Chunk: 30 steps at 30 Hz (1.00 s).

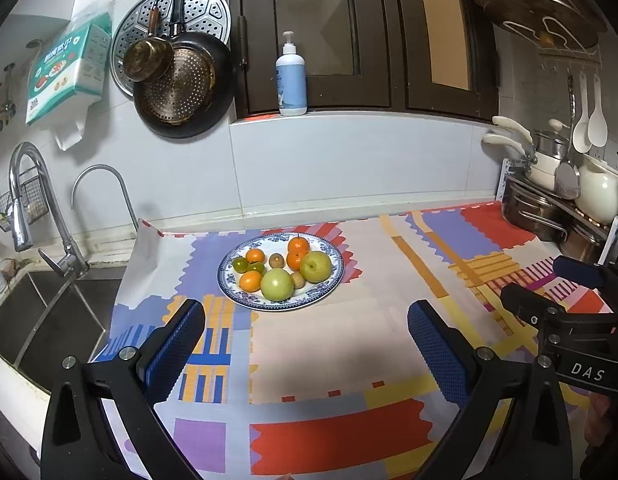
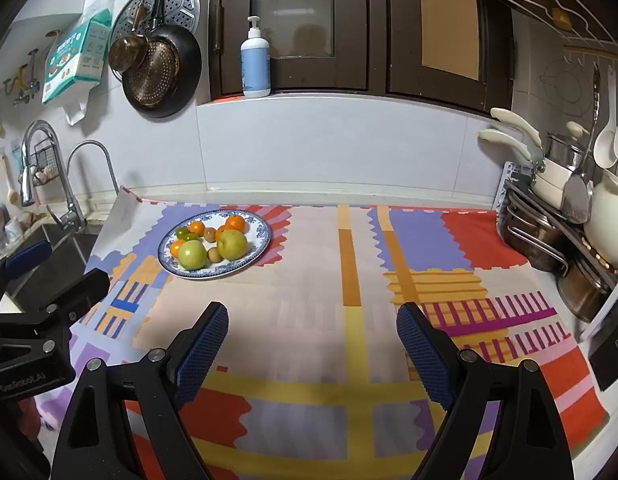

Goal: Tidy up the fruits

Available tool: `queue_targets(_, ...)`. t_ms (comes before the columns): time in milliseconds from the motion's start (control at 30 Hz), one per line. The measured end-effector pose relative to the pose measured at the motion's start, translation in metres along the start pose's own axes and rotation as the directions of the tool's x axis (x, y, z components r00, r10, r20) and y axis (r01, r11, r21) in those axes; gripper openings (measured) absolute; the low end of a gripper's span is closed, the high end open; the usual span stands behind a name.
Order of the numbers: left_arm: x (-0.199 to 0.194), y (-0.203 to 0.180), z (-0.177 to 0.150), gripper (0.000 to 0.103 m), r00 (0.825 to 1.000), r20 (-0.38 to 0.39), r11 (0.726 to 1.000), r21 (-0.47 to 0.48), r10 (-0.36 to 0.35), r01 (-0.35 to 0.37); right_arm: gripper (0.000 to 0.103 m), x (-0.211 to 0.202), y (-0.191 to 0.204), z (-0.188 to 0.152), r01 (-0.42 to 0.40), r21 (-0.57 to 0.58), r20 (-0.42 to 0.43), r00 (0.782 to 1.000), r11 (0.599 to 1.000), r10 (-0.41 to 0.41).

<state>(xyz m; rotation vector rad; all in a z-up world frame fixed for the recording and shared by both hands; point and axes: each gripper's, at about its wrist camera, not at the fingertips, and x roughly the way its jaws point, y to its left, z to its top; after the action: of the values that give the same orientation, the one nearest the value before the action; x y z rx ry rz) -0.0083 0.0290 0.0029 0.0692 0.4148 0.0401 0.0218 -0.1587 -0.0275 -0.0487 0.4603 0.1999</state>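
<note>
A blue-patterned white plate (image 1: 332, 282) (image 2: 261, 236) sits on the colourful cloth and holds several fruits: two green apples (image 1: 277, 285) (image 1: 316, 266), several small oranges (image 1: 298, 245), greenish tangerines (image 1: 241, 265) and small brown kiwis (image 1: 276, 260). In the right wrist view the apples (image 2: 192, 255) (image 2: 231, 245) are at the left. My left gripper (image 1: 307, 332) is open and empty, just in front of the plate. My right gripper (image 2: 312, 332) is open and empty, to the right of the plate and nearer than it.
A sink (image 1: 49, 312) with two taps (image 1: 27, 200) lies left of the cloth. A rack of pots and a kettle (image 2: 569, 232) stands at the right. Pans (image 1: 181, 80) hang on the wall; a soap bottle (image 1: 291, 76) stands on the sill.
</note>
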Motion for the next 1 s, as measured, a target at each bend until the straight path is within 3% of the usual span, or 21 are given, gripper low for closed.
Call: queue_targets(1000, 0.0037, 0.0014, -0.0082, 0.103, 0.999, -0.032, 1.0, -0.008, 0.002, -0.002, 0.087, 0.0043, 0.0012, -0.0042, -0.006, -0.003, -0.024, 1.0, 1.0, 0.006)
